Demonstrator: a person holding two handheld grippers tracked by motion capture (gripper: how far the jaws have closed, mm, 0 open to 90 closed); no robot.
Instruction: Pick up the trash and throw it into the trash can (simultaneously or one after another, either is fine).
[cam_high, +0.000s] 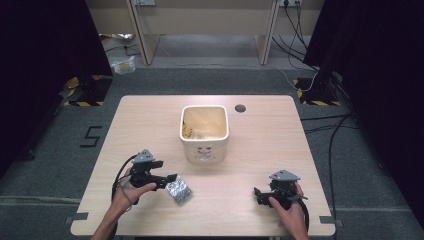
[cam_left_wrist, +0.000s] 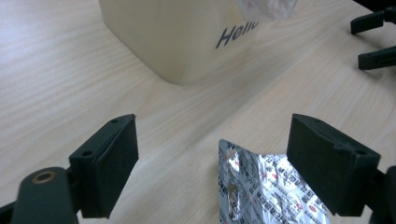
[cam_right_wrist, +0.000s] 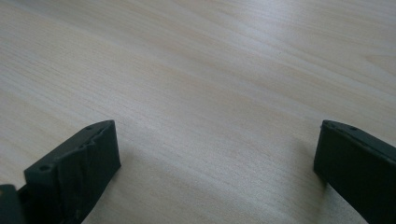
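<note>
A silver foil blister pack (cam_high: 179, 190) lies flat on the light wooden table (cam_high: 150, 120), near its front left. My left gripper (cam_high: 172, 180) is open just left of the pack. In the left gripper view the blister pack (cam_left_wrist: 261, 186) lies between the spread jaws, closer to the right jaw. A cream square bin (cam_high: 204, 132) stands at mid-table with yellowish items inside; its wall (cam_left_wrist: 173, 37) bears the word "Hello". My right gripper (cam_high: 256, 195) rests open at the front right, and in the right gripper view bare wood (cam_right_wrist: 210, 93) lies between its jaws.
A small dark round hole (cam_high: 240, 108) sits in the tabletop behind the bin. The right gripper's jaws (cam_left_wrist: 373, 42) show at the far right of the left gripper view. Cables, desk legs and dark curtains surround the table on grey carpet.
</note>
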